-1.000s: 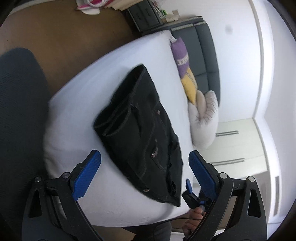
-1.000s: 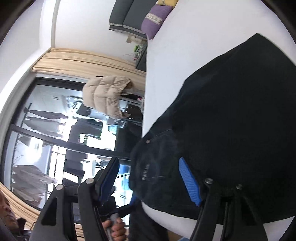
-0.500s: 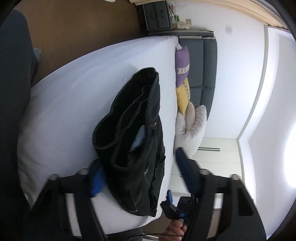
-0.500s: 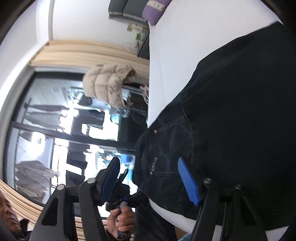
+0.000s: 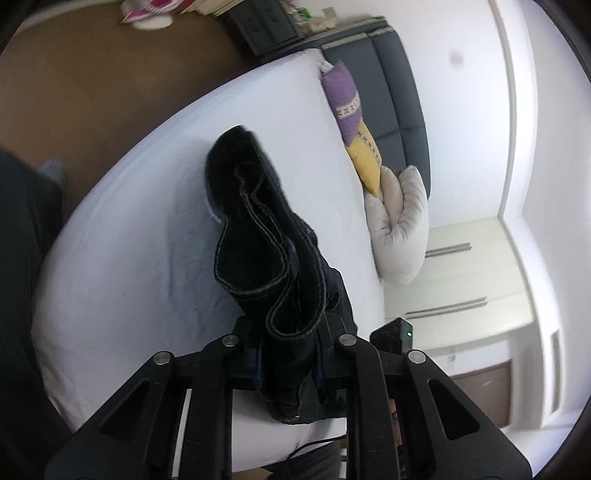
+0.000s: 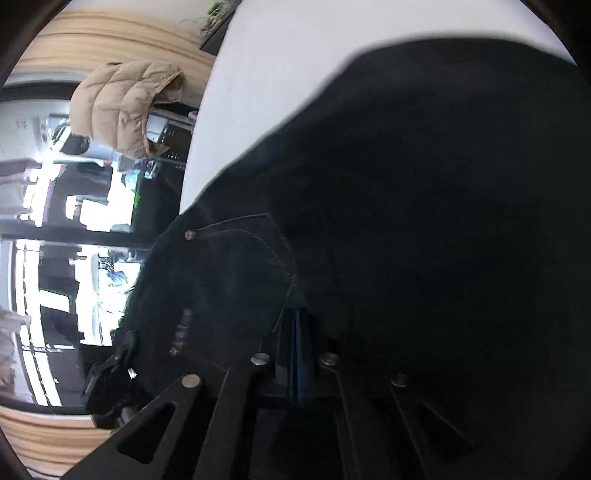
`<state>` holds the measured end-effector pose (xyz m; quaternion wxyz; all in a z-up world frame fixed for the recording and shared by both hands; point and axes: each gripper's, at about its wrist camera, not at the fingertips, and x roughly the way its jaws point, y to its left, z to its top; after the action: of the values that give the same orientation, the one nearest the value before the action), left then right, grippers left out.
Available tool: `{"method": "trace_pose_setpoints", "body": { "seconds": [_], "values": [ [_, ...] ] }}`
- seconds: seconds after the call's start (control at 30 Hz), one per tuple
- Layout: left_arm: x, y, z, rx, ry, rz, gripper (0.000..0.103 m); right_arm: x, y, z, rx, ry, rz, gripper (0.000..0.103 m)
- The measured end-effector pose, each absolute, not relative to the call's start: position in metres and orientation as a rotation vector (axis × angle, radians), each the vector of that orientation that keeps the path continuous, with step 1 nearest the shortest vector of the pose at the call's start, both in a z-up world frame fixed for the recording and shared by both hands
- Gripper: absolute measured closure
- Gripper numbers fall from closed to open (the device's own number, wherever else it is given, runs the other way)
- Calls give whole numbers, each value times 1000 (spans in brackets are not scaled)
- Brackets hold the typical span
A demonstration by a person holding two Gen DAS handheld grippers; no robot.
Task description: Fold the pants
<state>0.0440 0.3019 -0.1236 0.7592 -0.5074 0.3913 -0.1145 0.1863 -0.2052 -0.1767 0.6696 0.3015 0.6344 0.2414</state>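
Folded black denim pants (image 5: pixel 258 236) lie on a white bed (image 5: pixel 140 229). My left gripper (image 5: pixel 288 354) is shut on the near edge of the pants, with the stitched hems bunched up between its blue pads. In the right wrist view the pants (image 6: pixel 424 203) fill most of the frame. My right gripper (image 6: pixel 295 350) is shut on the pants near a riveted pocket, with its blue pads pressed together and partly hidden by cloth.
Purple (image 5: pixel 341 99), yellow (image 5: pixel 367 158) and white (image 5: pixel 400 229) pillows line the dark headboard (image 5: pixel 399 92). A brown floor (image 5: pixel 92 74) and a dark cabinet (image 5: pixel 266 29) lie beyond the bed. A beige puffer jacket (image 6: pixel 122 107) hangs near a window.
Both grippers have gone from open to shut on the near edge of the pants. The left one has moved forward over the cloth, which now bunches up between its pads.
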Motion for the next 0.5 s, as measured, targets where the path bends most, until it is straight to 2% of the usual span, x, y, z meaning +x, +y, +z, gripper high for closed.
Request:
{"method": "trace_pose_setpoints", "body": {
  "seconds": [0.3,0.33,0.37,0.4,0.43,0.47,0.5],
  "values": [
    [82,240,-62,-834,835,-337,88,177,-208,-178,696,1370,545,103],
    [88,228,-53,-795,834,-351,88,177,-212,-172,719,1362,554,96],
    [95,215,-44,-751,833,-367,88,177,-217,-165,742,1342,562,68],
    [99,203,-36,-710,831,-381,88,177,-224,-154,766,1302,572,52],
    [103,187,-27,-659,829,-399,88,176,-237,-137,801,1230,583,30],
    [106,172,-21,-611,828,-416,88,176,-246,-125,827,1181,599,22],
    [110,154,-16,-560,831,-433,88,178,-256,-107,849,1141,643,20]
  ]
}}
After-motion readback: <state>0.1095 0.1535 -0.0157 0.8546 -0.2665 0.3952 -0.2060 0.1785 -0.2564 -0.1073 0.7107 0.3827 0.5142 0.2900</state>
